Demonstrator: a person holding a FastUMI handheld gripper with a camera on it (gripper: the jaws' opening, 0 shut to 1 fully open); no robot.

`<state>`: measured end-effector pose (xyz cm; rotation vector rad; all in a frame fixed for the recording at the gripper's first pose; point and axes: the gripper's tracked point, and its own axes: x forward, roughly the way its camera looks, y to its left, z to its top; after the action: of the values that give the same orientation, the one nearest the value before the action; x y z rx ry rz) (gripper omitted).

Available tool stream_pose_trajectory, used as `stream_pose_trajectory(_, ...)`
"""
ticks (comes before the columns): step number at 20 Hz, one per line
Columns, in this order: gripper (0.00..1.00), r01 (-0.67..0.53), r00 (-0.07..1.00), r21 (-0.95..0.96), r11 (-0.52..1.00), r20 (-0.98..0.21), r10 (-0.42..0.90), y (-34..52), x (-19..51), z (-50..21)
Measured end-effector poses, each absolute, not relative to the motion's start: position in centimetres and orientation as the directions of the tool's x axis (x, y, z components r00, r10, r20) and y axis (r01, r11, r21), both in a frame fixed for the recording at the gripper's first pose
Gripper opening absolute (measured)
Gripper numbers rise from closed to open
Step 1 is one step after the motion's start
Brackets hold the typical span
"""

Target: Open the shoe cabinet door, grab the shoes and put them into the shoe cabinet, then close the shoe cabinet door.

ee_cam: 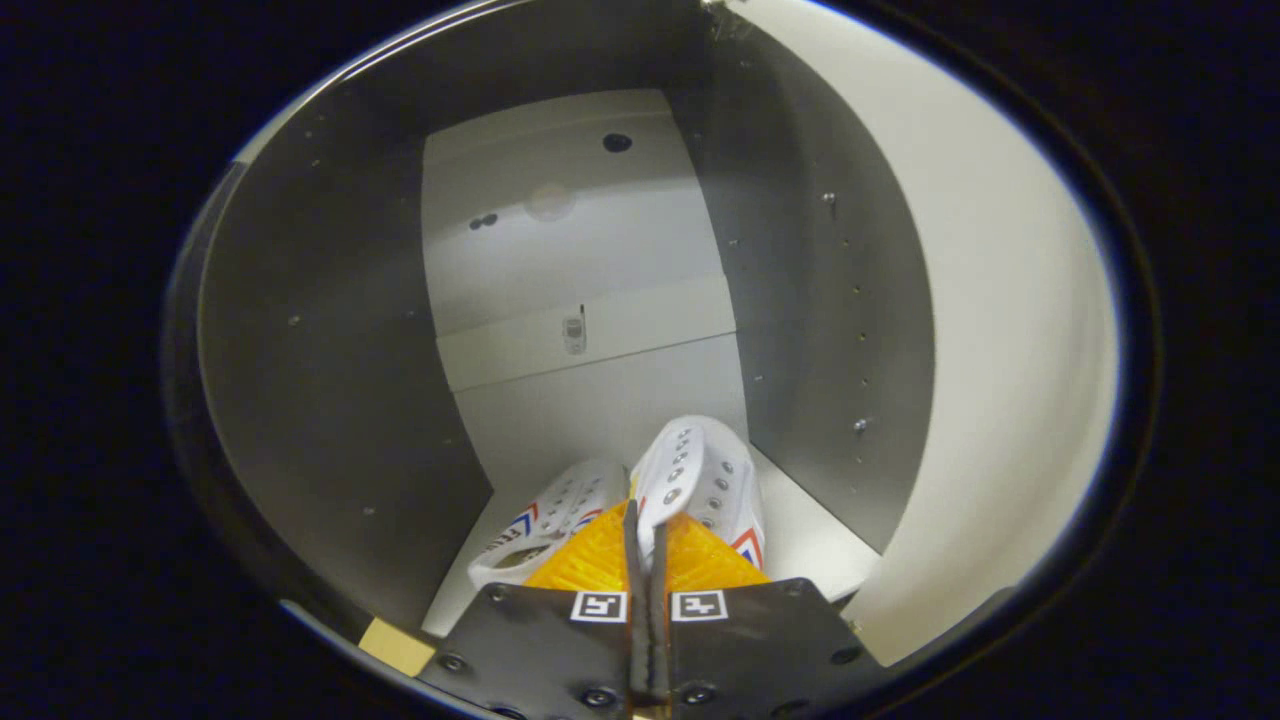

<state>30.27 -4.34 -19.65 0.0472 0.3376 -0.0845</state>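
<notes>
Gripper (646, 535) with orange ribbed fingers (590, 555) reaches into white shoe cabinet (590, 400); jaws pressed near together, pinching edge of right white perforated clog-style shoe with red-blue chevron marks (700, 475). That shoe tilted up, toe toward back panel. Second matching shoe (545, 520) lies just left, on cabinet floor, touching or just beside first. Grey side walls either side. Open cream cabinet door (1000, 380) at right.
</notes>
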Motion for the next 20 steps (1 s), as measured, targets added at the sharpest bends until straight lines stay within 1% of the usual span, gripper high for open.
stream_pose_trajectory(9,0.02,0.075,0.924,-0.067,0.995,-0.371,-0.094,-6.3,37.4,-22.7)
stream_pose_trajectory(15,0.02,0.067,0.902,-0.057,0.996,-0.422,-0.085,-6.3,38.8,-25.0)
stream_pose_trajectory(20,0.03,0.085,0.885,-0.038,0.996,-0.456,-0.093,-6.2,39.1,-26.1)
